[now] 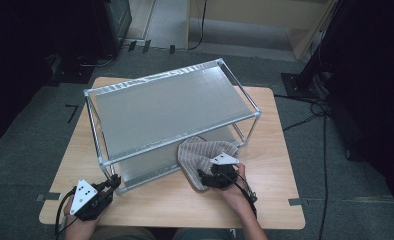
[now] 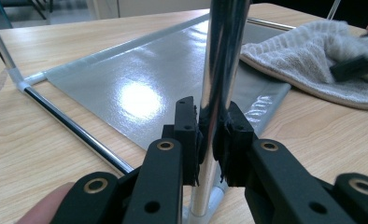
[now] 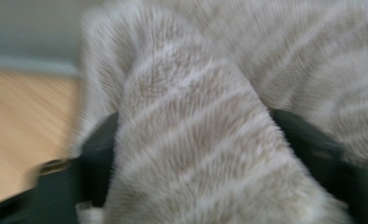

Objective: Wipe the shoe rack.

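A metal wire rack [image 1: 170, 100] with two grey-lined shelves stands on the wooden table [image 1: 275, 200]. My left gripper [image 2: 213, 135] is shut on the rack's near left corner post [image 2: 222, 70], low down by its foot; in the high view the left gripper [image 1: 111, 184] sits at that corner. A beige striped towel [image 1: 200, 152] lies bunched at the front right of the lower shelf, spilling onto the table. My right gripper [image 1: 205, 176] is down on the towel. In the blurred right gripper view its jaws stand wide apart, with a thick fold of towel [image 3: 196, 154] between them.
The lower shelf liner [image 2: 140, 84] is shiny and bare on its left part. The rack's upper shelf overhangs the towel's far end. Cables and dark equipment stands lie on the carpet at the right and the back.
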Demonstrator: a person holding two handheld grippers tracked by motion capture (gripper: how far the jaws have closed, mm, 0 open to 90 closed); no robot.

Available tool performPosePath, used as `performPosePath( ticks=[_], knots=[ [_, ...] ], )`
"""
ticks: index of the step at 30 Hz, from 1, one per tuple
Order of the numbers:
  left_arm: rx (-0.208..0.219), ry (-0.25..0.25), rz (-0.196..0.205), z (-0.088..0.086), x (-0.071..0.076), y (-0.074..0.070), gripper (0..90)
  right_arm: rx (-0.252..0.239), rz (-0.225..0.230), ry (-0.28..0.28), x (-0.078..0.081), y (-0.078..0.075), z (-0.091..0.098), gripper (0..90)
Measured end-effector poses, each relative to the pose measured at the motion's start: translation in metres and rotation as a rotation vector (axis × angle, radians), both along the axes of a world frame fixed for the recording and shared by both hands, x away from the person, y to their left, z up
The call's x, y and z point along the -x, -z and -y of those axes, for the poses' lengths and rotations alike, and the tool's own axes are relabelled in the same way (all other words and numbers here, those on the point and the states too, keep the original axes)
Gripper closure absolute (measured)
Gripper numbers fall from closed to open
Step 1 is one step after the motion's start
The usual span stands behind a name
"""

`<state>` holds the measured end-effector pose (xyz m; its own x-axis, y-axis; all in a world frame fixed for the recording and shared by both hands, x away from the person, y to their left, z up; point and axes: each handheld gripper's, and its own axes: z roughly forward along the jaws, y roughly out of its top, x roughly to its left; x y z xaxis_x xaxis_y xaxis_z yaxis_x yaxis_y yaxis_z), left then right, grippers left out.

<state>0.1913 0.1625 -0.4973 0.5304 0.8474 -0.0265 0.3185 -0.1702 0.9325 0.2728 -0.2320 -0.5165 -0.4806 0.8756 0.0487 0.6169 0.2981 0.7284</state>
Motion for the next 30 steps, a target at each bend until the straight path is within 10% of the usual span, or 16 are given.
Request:
performPosePath(
  ticks=[2,3,10,14,21,30],
  knots=[
    [-0.002,0.0,0.001,0.0,0.0,0.0,80.3,0.008,0.018,-0.004,0.001,0.002,0.0,40.0],
    [-0.002,0.001,0.002,0.0,0.0,0.0,80.2,0.014,0.024,-0.025,0.002,-0.003,0.002,64.3],
    [0.005,-0.002,-0.001,0.0,-0.001,0.002,79.9,-0.07,0.213,0.113,-0.016,-0.025,0.004,65.8],
    [0.002,-0.001,-0.003,0.0,-0.001,0.002,79.9,0.019,0.138,0.154,-0.041,-0.001,-0.008,66.6],
    [0.026,0.012,-0.01,-0.002,-0.002,0.003,80.1,0.153,0.163,0.12,-0.031,0.003,-0.017,72.0],
    [0.015,0.051,-0.012,0.008,0.002,0.003,80.1,0.035,0.101,0.102,-0.003,-0.001,0.02,69.6]
  ],
)
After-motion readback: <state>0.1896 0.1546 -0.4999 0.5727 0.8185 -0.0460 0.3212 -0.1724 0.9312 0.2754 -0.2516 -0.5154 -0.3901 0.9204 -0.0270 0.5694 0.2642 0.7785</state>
